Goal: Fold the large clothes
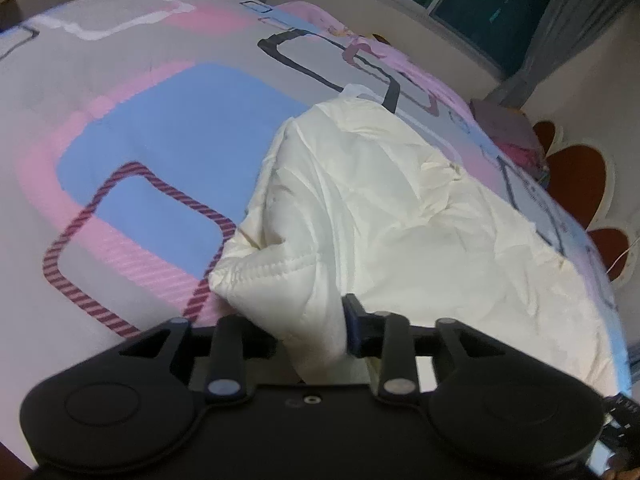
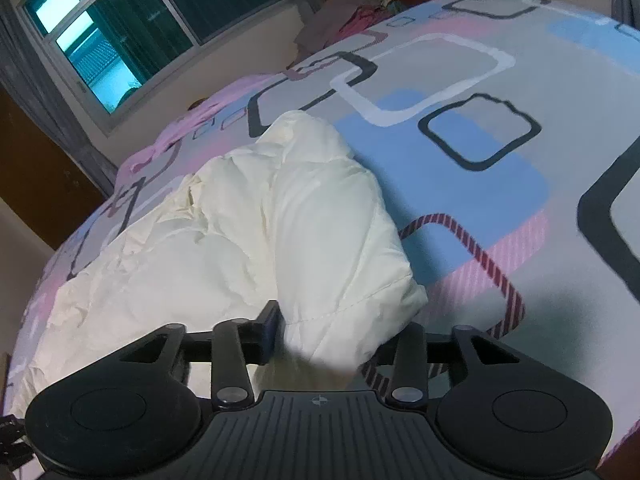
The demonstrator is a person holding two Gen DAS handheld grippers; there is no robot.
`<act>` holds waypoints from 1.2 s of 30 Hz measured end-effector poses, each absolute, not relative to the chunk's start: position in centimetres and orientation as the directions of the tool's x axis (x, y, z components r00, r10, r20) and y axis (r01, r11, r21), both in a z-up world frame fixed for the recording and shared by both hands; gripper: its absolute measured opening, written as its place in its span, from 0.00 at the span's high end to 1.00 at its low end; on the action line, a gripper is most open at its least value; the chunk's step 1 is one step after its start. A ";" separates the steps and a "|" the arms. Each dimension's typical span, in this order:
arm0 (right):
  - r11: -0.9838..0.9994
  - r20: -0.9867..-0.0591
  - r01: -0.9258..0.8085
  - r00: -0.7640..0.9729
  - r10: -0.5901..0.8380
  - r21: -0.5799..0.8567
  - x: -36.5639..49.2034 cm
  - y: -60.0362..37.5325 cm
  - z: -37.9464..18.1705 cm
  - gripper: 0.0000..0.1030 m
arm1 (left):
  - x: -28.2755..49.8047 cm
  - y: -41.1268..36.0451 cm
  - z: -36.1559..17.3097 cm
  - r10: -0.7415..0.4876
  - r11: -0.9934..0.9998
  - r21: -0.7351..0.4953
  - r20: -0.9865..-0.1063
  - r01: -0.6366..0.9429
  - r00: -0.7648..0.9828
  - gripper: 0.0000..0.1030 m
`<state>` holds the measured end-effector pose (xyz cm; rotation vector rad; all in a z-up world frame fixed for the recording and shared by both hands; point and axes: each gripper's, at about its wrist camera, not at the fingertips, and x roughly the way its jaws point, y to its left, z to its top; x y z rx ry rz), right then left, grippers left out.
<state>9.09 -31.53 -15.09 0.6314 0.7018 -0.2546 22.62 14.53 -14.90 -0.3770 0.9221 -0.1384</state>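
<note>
While the cream padded jacket (image 1: 384, 208) lies crumpled on the patterned bed cover (image 1: 120, 128), the left tool (image 1: 310, 332) pinches one bunched edge. The right tool (image 2: 332, 336) likewise grips fabric — jaws closed on another edge.

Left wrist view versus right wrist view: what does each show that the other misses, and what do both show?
Only the left wrist view shows the left gripper closed on a stitched corner of the cream-white padded garment, and red flower-shaped wall decorations in full.

Only the right wrist view shows the right gripper closed on another garment corner, a brown wooden panel, and lit panes in the window.

Both show the garment crumpled on the grey, pink and blue patterned bedspread, the window, and a pile of pink and maroon fabric at the bed's far edge.
</note>
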 end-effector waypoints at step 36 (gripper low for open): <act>0.993 -0.516 0.091 0.855 -0.042 0.070 26.2 -13.6 -14.6 0.41 | 26.5 7.7 -15.2 -0.170 0.985 -0.097 -0.667 0.142 0.725 0.36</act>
